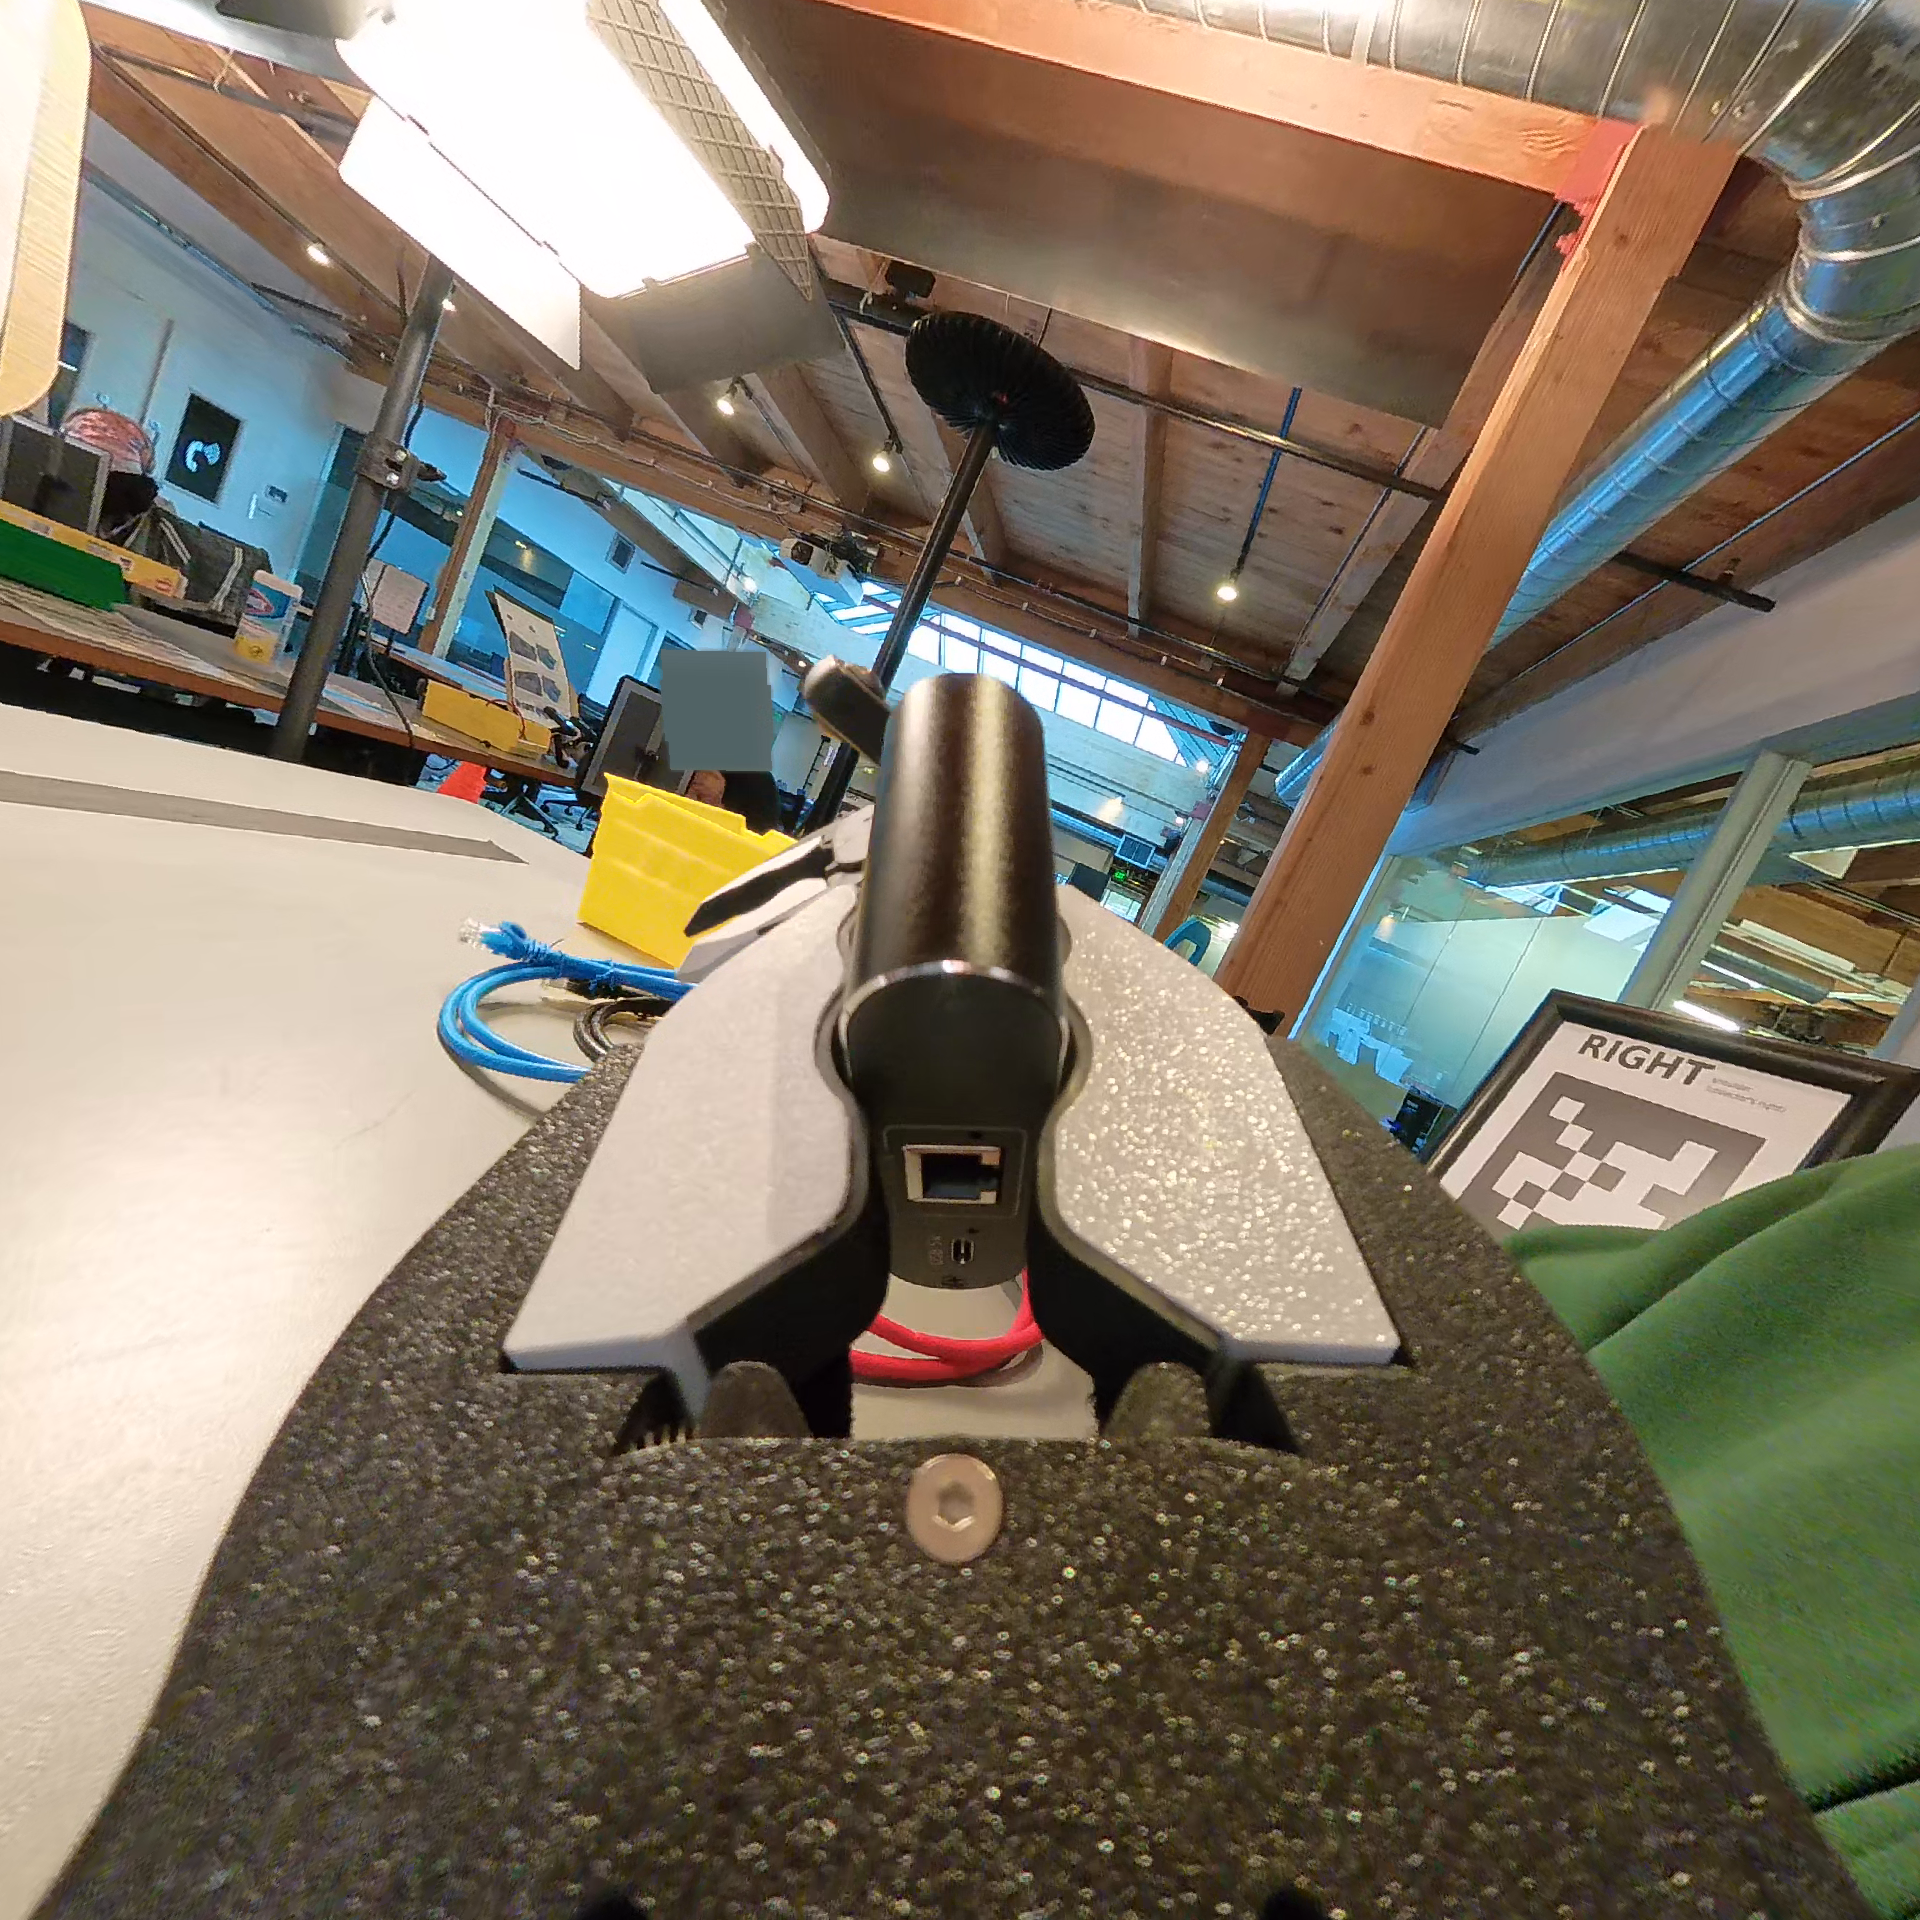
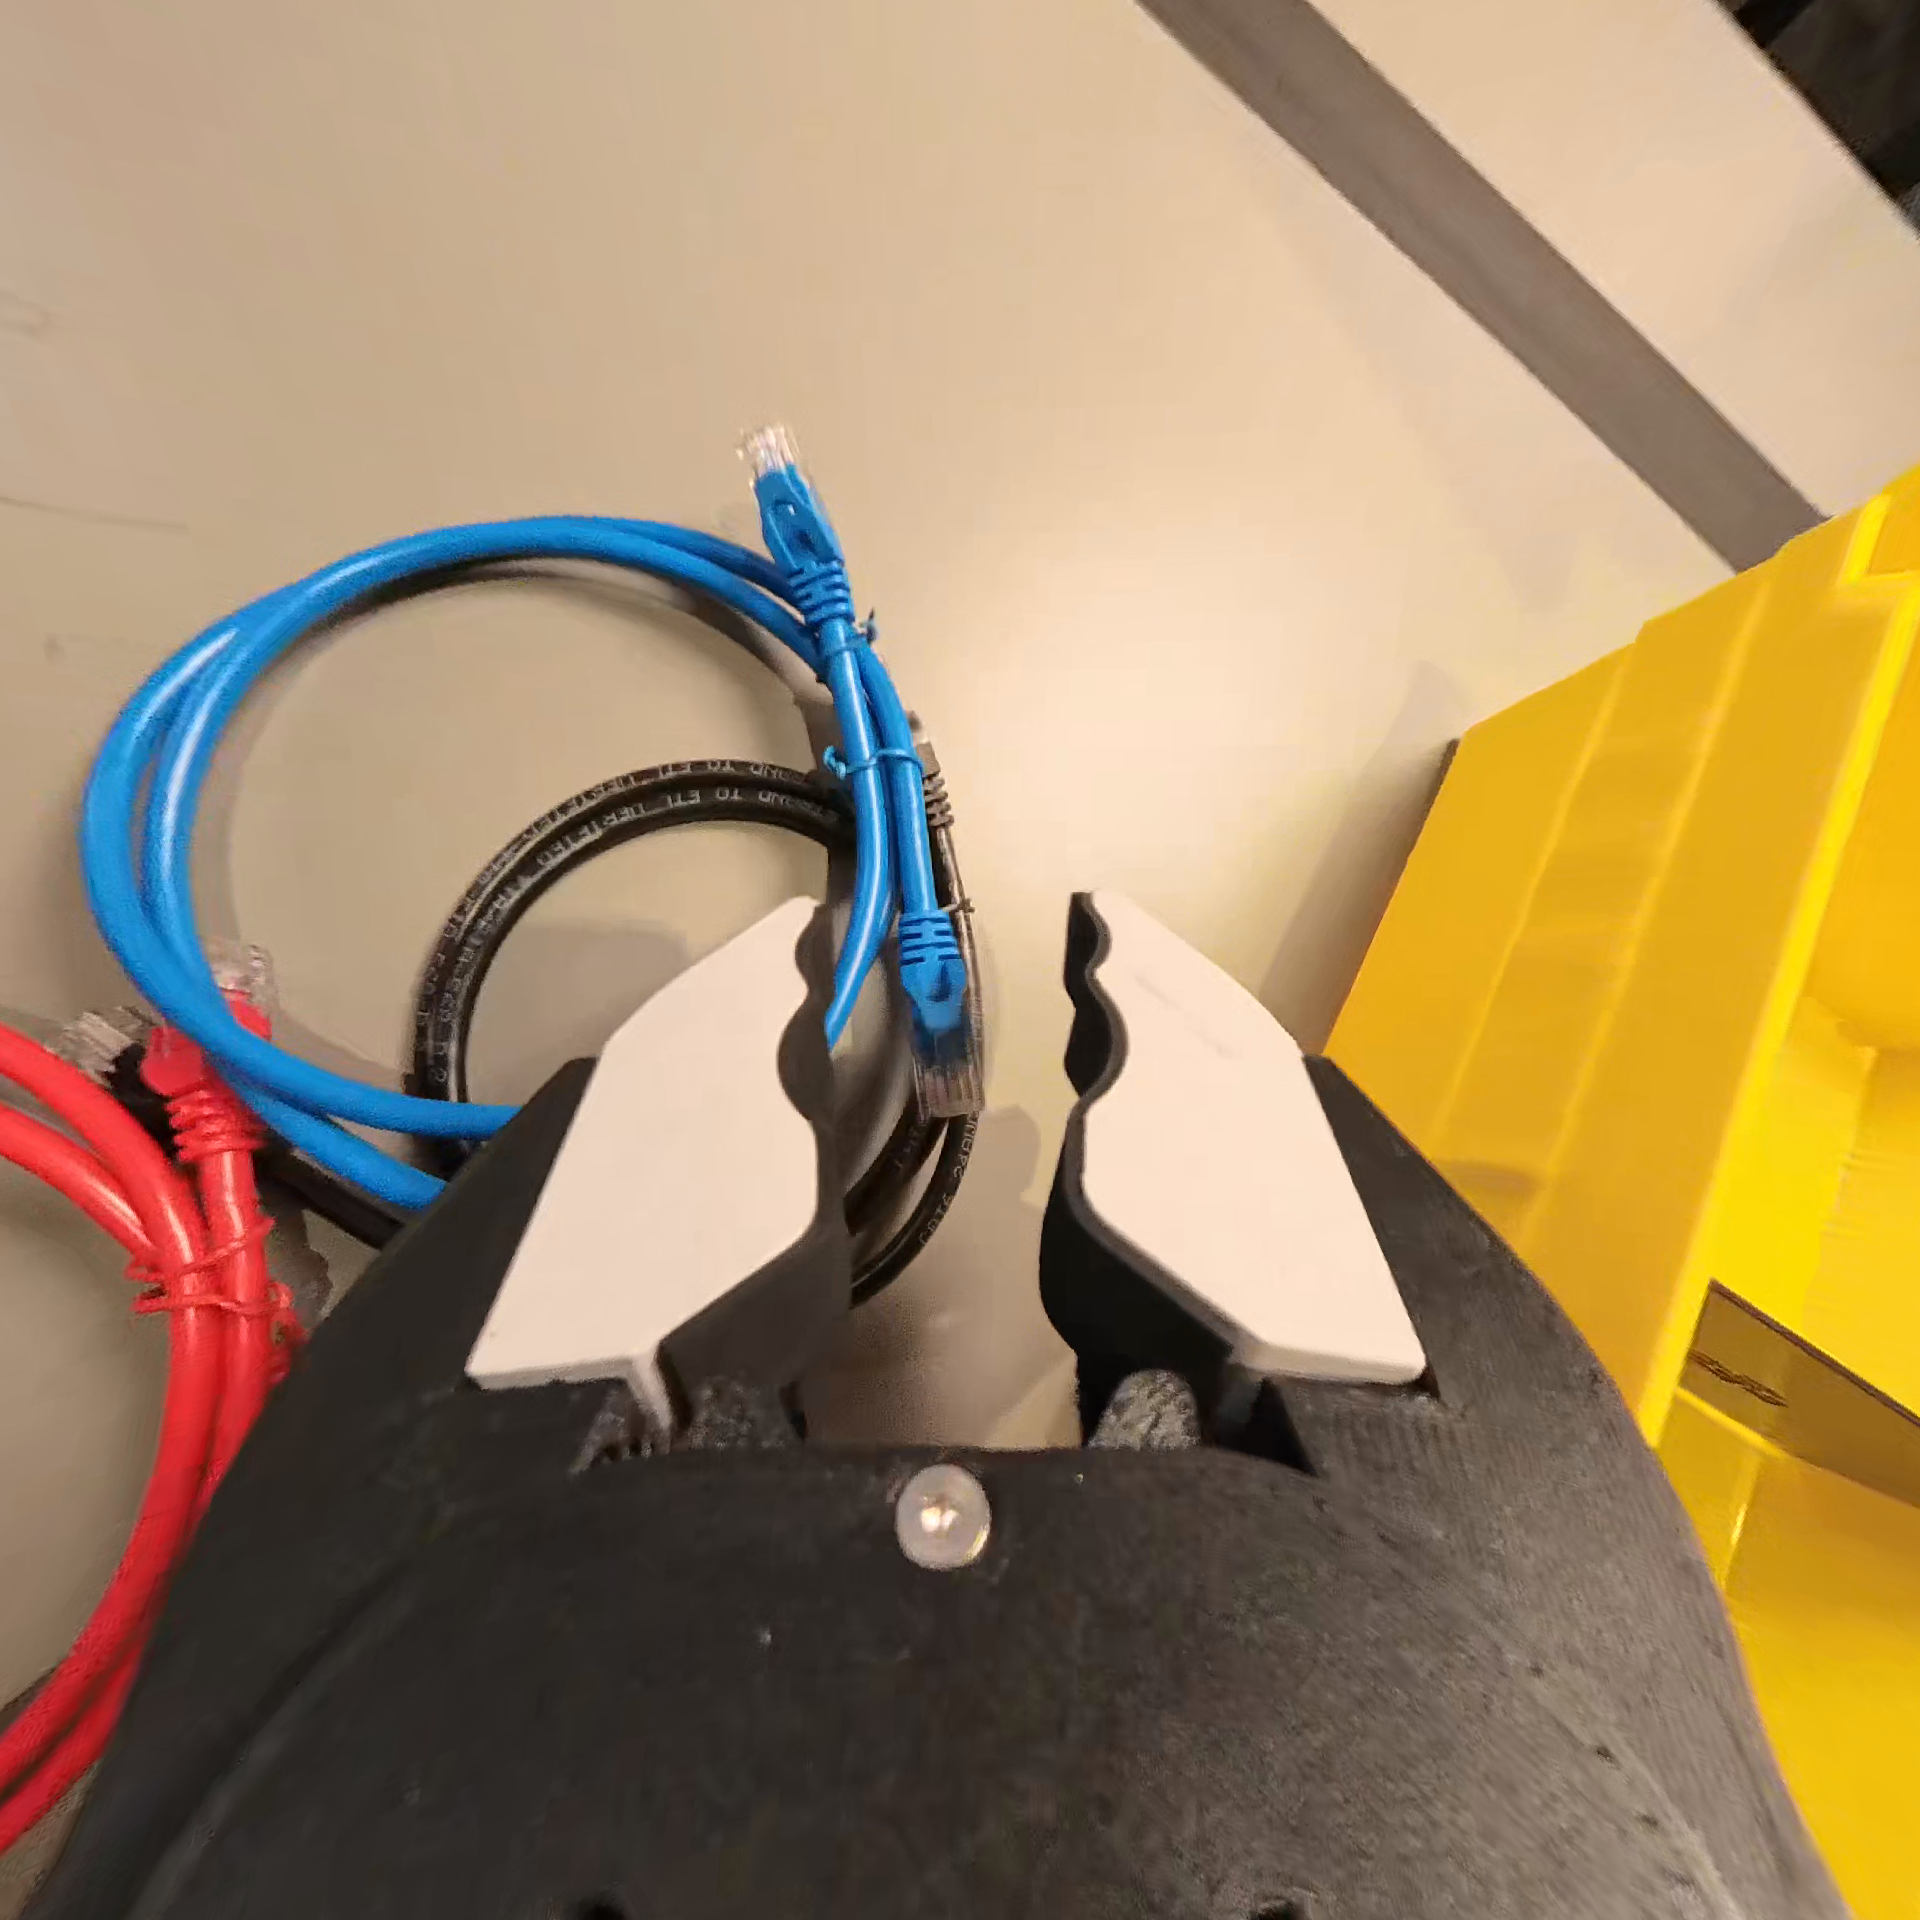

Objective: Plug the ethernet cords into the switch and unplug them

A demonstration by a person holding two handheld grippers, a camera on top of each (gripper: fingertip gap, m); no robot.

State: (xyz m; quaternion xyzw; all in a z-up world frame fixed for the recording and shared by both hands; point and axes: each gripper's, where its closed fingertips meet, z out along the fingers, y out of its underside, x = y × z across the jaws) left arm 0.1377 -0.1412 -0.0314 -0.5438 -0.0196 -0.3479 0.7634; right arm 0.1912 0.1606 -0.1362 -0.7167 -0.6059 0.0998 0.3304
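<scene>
My left gripper [image 1: 956, 935] is shut on the switch [image 1: 951, 831], a black cylinder tilted up and away, its ethernet port [image 1: 958, 1174] facing the camera and empty. A red cord [image 1: 935, 1361] lies under it. My right gripper [image 2: 945, 914] is open and points down at the table. One plug [image 2: 940, 1039] of the coiled blue ethernet cord [image 2: 208, 748] lies between its fingers, not gripped. A black cord [image 2: 582, 831] lies coiled under the blue one, and a red cord [image 2: 197, 1195] is at the left. The blue cord [image 1: 520, 997] and right gripper [image 1: 769, 883] also show in the left wrist view.
A yellow bin [image 2: 1662, 1039] stands close to the right of my right gripper, and also shows in the left wrist view [image 1: 665, 873]. A framed marker card [image 1: 1621, 1132] and a green sleeve [image 1: 1714, 1403] are at the right. The grey table [image 1: 208, 1039] extends left.
</scene>
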